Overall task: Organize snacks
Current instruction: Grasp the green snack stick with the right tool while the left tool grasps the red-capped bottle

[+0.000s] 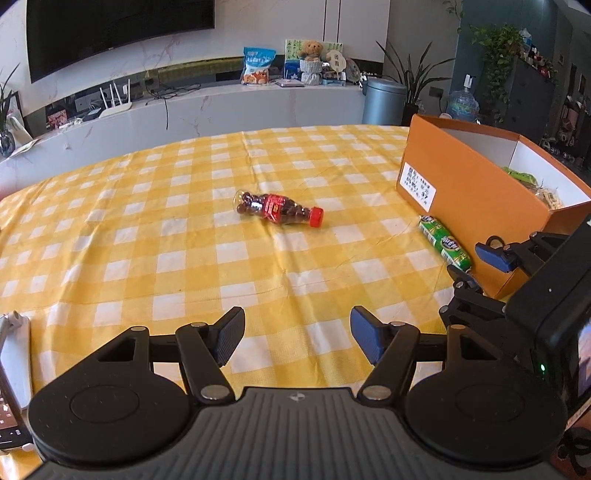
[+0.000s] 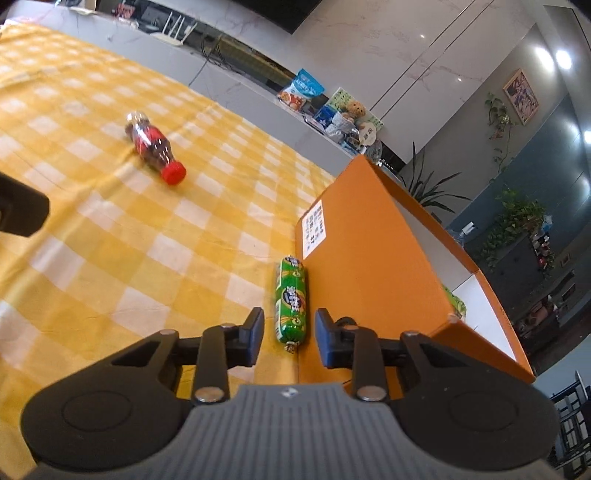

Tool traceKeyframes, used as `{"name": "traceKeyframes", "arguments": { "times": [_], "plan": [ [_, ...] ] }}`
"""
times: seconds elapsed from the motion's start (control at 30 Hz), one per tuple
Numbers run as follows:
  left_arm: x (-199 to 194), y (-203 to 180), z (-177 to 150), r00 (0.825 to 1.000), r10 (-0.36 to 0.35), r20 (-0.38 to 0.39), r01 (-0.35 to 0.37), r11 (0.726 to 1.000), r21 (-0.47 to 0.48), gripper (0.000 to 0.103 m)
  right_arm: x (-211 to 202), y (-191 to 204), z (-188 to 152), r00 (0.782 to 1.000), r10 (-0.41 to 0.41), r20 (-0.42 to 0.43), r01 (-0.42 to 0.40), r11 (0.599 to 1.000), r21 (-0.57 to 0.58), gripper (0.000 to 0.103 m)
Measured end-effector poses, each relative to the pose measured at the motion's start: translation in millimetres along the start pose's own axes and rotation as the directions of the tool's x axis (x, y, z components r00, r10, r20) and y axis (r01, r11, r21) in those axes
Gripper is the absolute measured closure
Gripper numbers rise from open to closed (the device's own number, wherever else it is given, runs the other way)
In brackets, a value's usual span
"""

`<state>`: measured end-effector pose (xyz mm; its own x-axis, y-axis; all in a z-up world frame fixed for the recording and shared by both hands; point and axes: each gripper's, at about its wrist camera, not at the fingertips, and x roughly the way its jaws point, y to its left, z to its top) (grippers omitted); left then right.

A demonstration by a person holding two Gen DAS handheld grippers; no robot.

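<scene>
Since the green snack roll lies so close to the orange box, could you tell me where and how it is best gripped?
Grip the green snack roll across its middle, coming down from above with the right claw, whose open pads already flank its near end. It lies flat on the checked tablecloth, lengthwise along the orange box wall, so a side approach looks blocked and one pad must probably slip into the narrow gap by the wall.

Beyond the yellow checked tablecloth (image 1: 147, 229) runs a white marble counter (image 1: 221, 107) bearing a router (image 1: 116, 101), a blue bag (image 1: 258, 65) and a teddy bear (image 1: 311, 51), with a television (image 1: 118, 29) above and a grey bin (image 1: 384, 101) beside a potted plant (image 1: 415, 81).
</scene>
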<state>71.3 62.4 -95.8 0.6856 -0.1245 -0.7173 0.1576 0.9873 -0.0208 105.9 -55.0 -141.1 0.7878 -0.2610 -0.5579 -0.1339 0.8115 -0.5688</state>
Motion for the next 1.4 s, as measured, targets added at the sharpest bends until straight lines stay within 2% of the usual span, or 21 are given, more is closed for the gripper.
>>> {"name": "traceKeyframes", "arguments": {
  "times": [0.27,0.43,0.5,0.67,0.83,1.03,1.1,1.23,1.33,1.4],
  "plan": [
    [17.4,2.6,-0.1,0.999,-0.027,-0.042,0.027,1.000,0.004,0.025,22.3,7.0,-2.4,0.998,-0.021,-0.054,0.021,1.000,-0.004,0.079],
    [21.9,7.1,0.4,0.998,-0.024,-0.059,0.024,1.000,0.000,0.025,26.1,11.9,-7.2,0.998,-0.056,-0.034,0.055,0.998,-0.026,0.087],
    [23.0,8.8,-0.5,0.998,-0.024,-0.062,0.024,1.000,0.000,0.025,25.8,10.4,-7.1,0.999,-0.042,-0.017,0.042,0.999,-0.019,0.087],
    [25.7,9.9,-1.8,0.997,-0.030,-0.077,0.030,1.000,0.000,0.025,10.5,0.6,-0.6,0.996,0.080,0.032,-0.082,0.995,0.054,0.088],
    [25.3,15.3,-3.6,0.995,-0.024,-0.095,0.022,1.000,-0.022,0.025,-4.2,1.0,7.8,0.962,0.260,0.079,-0.268,0.958,0.105,0.088],
    [23.7,21.1,-4.6,0.994,-0.028,-0.103,0.022,0.998,-0.056,0.025,-1.0,7.7,10.8,0.939,0.334,0.078,-0.341,0.935,0.097,0.085],
    [25.0,22.2,-4.4,0.994,-0.031,-0.105,0.025,0.998,-0.063,0.029,-1.3,4.9,12.9,0.930,0.358,0.088,-0.366,0.925,0.103,0.078],
    [25.4,27.8,1.8,0.995,-0.046,-0.090,0.037,0.995,-0.093,0.029,7.1,-3.8,22.1,0.918,0.384,0.097,-0.395,0.909,0.137,0.073],
    [27.4,31.1,11.6,0.996,-0.047,-0.073,0.039,0.994,-0.106,0.029,21.8,-9.7,28.2,0.905,0.419,0.070,-0.425,0.886,0.185,0.073],
    [29.3,30.7,19.5,0.997,-0.043,-0.056,0.039,0.997,-0.070,0.029,31.5,-9.7,30.6,0.901,0.433,0.042,-0.432,0.880,0.200,0.073]
  ]
}}
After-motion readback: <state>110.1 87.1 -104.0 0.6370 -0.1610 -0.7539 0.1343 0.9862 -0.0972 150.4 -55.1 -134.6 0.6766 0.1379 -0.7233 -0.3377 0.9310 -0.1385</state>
